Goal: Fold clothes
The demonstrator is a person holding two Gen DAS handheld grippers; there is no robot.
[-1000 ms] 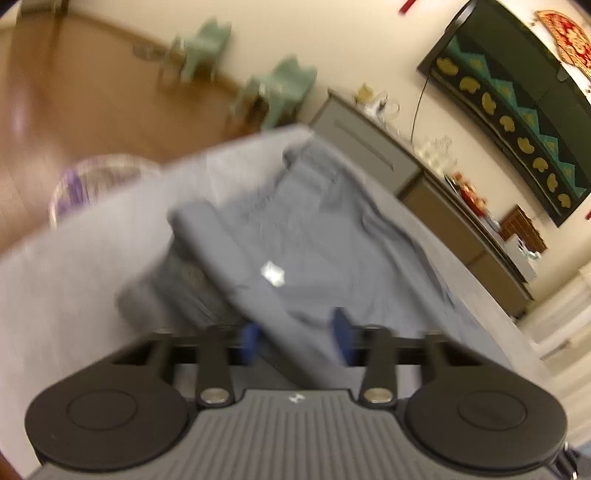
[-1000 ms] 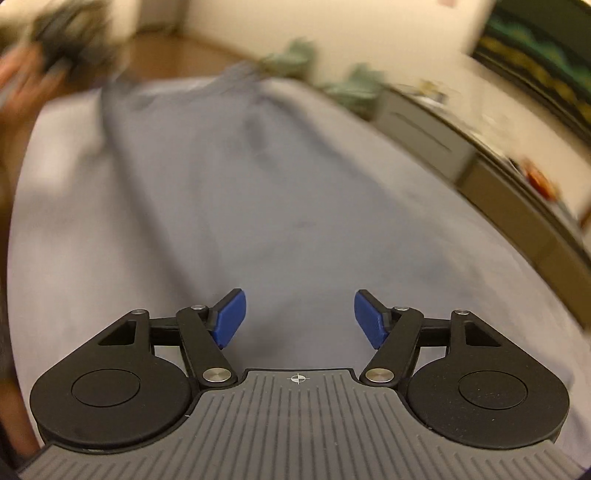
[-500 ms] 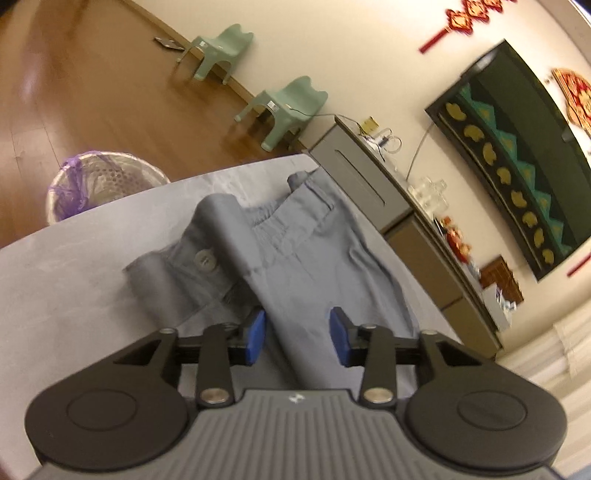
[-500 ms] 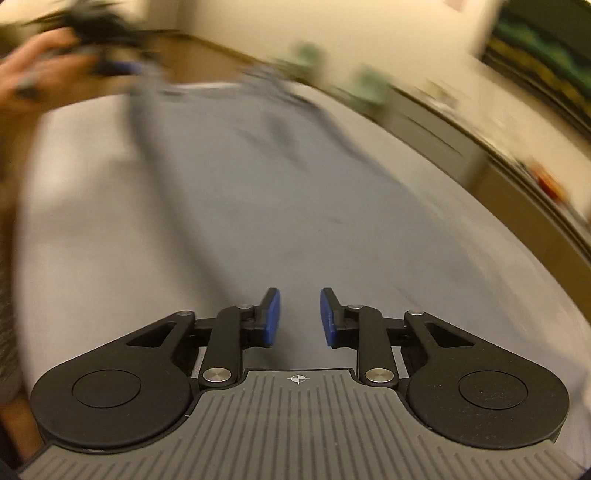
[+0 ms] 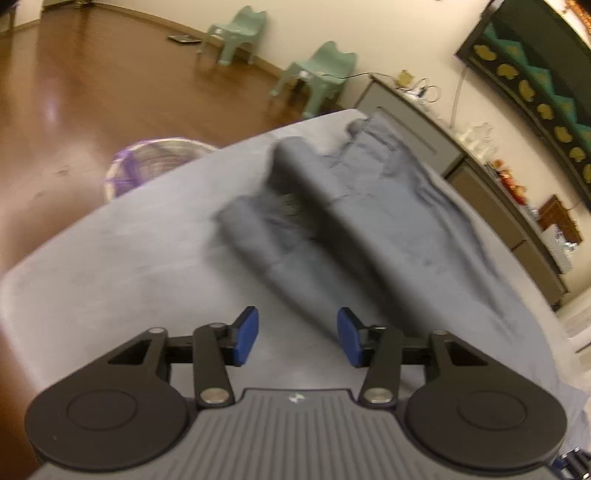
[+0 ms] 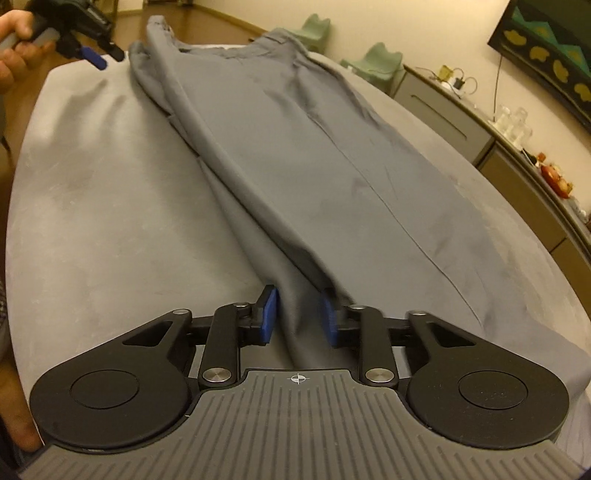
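Grey trousers (image 6: 314, 166) lie stretched out on the grey padded table (image 6: 103, 221), waist at the far end, one leg folded over the other. My right gripper (image 6: 298, 318) is at the near leg end. Its jaws are opening, the cloth lies between the blue pads, and I see no pinch. In the left wrist view the picture is blurred. The trousers' waist (image 5: 354, 206) is bunched just ahead of my left gripper (image 5: 298, 336), whose jaws are opening with only the garment's edge near the right pad. A hand (image 6: 14, 33) holds the left gripper (image 6: 103, 55) at the table's far left corner.
A bin with a purple liner (image 5: 155, 162) stands on the wooden floor beyond the table's edge. Two green chairs (image 5: 317, 74) and a long low cabinet (image 5: 410, 122) with small items stand along the wall. The left side of the table (image 5: 110, 266) is bare cloth.
The left jaws have spread and the waist fabric that was between them now lies ahead on the table. The right jaws narrowed from wide, then eased apart, with the leg end between them.
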